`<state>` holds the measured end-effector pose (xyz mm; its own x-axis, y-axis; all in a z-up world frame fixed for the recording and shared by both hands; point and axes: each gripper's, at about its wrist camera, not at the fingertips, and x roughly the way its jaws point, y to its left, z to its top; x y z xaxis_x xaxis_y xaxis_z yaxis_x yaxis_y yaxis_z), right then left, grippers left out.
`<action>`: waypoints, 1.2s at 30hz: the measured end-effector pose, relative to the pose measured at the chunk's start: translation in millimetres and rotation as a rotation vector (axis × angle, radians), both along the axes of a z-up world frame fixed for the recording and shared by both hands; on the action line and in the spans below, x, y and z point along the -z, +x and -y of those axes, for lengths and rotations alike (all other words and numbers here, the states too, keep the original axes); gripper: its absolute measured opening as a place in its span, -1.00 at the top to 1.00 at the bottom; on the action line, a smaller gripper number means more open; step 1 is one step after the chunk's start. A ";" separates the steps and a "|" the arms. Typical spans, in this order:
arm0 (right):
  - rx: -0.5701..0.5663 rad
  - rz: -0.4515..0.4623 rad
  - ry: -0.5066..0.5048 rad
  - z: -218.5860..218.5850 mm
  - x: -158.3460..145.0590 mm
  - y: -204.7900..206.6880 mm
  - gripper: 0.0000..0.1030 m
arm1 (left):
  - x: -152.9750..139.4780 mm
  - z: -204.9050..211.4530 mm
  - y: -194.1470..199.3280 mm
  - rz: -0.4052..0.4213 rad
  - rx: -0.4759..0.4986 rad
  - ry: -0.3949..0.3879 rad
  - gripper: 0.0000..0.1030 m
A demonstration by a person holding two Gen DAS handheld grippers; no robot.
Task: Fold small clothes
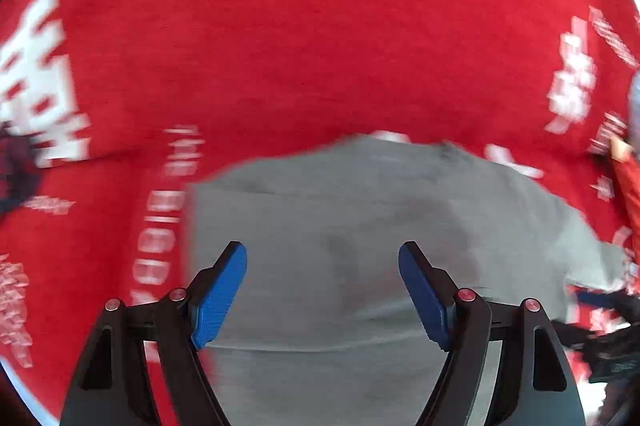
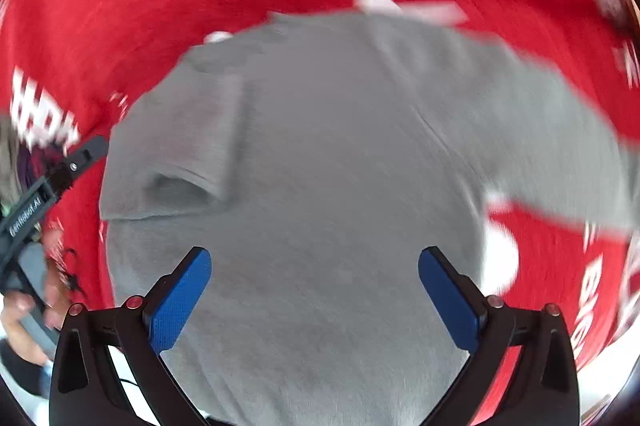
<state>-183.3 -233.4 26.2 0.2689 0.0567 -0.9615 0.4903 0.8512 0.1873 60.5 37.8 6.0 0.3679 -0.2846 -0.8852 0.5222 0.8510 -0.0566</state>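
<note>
Below, a small grey T-shirt [image 2: 320, 154] lies spread on a red cloth [image 1: 320, 26] printed with white lettering, which covers the table as far as either wrist camera sees. Both views are smeared by blur. Seen from the right wrist, the garment fills the middle of the frame: one short sleeve [image 2: 188, 154] is folded in over the body at the picture's left, while the other sleeve [image 2: 560, 146] stretches out flat toward the right, its hem resting on the red cloth. The right claw [image 2: 316, 266] hangs over the shirt's body with its blue pads [image 2: 180, 302] spread wide apart and nothing pinched between them. At that frame's left margin, the black body of the left claw shows, gripped by a person's hand [image 2: 24, 310]. From the left wrist, the left claw [image 1: 322, 262] is likewise held above the grey fabric, its blue pads [image 1: 220, 298] standing well apart and empty, the cloth visible between them. White lettering runs just beside the shirt's straight edge. Where the table's edges lie cannot be told from either view.
</note>
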 end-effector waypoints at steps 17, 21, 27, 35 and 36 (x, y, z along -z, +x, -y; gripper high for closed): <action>-0.207 0.055 -0.171 -3.1 24.3 105.9 0.57 | 82.3 -46.2 79.0 -0.149 -0.159 0.174 -0.54; 0.253 0.131 0.125 85.4 40.8 48.0 -0.49 | 92.8 -49.6 90.2 -0.249 -0.175 0.110 -0.54; 0.536 0.209 0.375 125.8 63.7 -1.9 -0.59 | 90.5 -34.3 87.6 -0.268 -0.126 0.057 0.49; 0.380 0.257 0.227 125.9 25.1 24.0 0.87 | 79.5 -42.7 82.2 -0.197 -0.156 0.056 0.81; 0.361 0.247 0.205 125.0 25.8 27.9 0.87 | 82.3 -43.7 81.0 -0.191 -0.154 0.066 0.81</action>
